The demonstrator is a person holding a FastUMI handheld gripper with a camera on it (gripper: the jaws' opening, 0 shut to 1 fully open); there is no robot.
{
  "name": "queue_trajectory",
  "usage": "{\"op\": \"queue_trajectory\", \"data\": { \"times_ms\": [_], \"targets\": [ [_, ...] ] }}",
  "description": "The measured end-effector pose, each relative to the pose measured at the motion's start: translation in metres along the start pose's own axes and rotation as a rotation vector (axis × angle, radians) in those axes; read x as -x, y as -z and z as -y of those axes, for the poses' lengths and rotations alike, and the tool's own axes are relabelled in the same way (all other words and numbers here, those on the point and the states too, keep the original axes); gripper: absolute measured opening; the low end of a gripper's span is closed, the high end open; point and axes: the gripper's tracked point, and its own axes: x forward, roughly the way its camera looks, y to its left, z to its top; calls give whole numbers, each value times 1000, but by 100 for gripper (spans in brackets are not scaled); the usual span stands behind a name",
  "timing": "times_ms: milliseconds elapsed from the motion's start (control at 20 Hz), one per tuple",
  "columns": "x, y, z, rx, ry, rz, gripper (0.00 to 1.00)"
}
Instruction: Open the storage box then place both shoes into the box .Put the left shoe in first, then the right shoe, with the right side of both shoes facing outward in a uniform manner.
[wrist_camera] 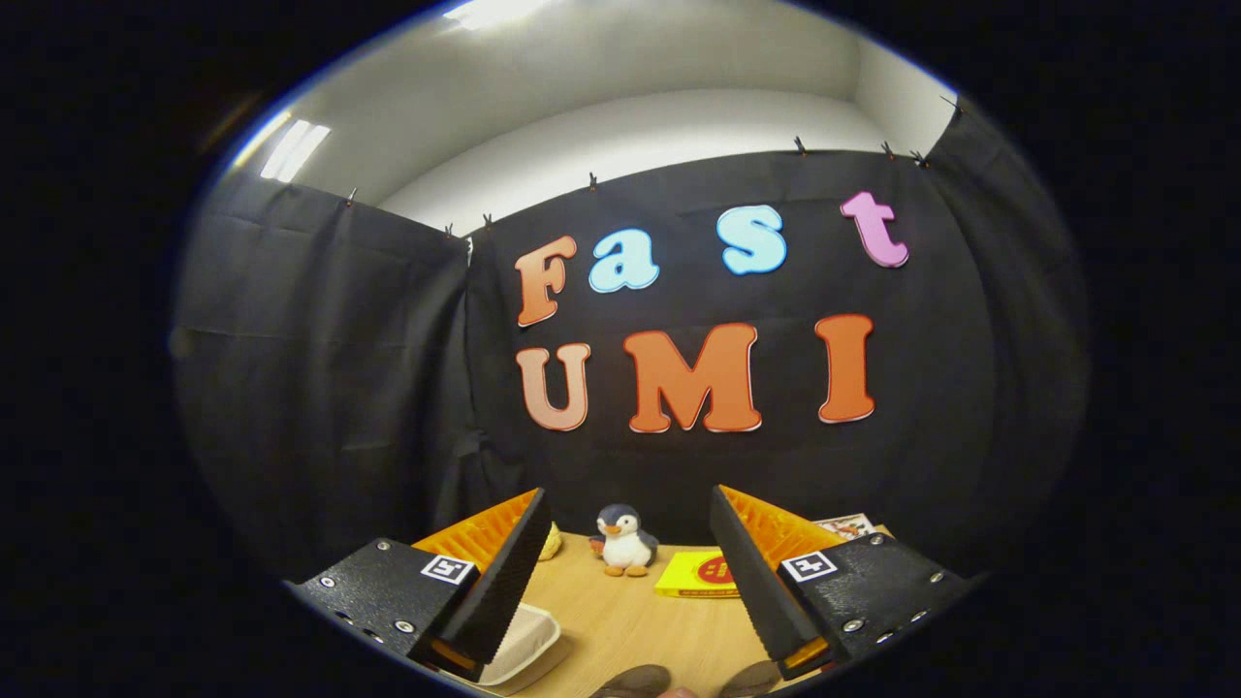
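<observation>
My gripper (628,496) is open and held high over a wooden table (620,620), its fingers wide apart with nothing between them. Two dark rounded shapes, likely the toes of the shoes (635,681), show on the table below and between the fingers. Only their tips are in sight. A white shallow container (528,640), possibly part of the storage box, lies on the table beneath the left finger, partly hidden by it.
A small penguin plush (623,541) stands at the far side of the table, beyond the fingers. A flat yellow box (698,574) lies to its right, printed cards (845,524) behind the right finger, and a pale yellow object (551,541) by the left fingertip.
</observation>
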Motion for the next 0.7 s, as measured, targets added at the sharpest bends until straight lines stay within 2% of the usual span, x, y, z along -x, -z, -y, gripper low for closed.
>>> {"op": "queue_trajectory", "data": {
  "times_ms": [300, 500, 700],
  "targets": [
    [-8, 87, -36, -184, -143, -265, 98],
    [-3, 157, -69, -287, -243, -489, 97],
    [9, 215, -95, -371, -303, -675, 97]
  ]
}}
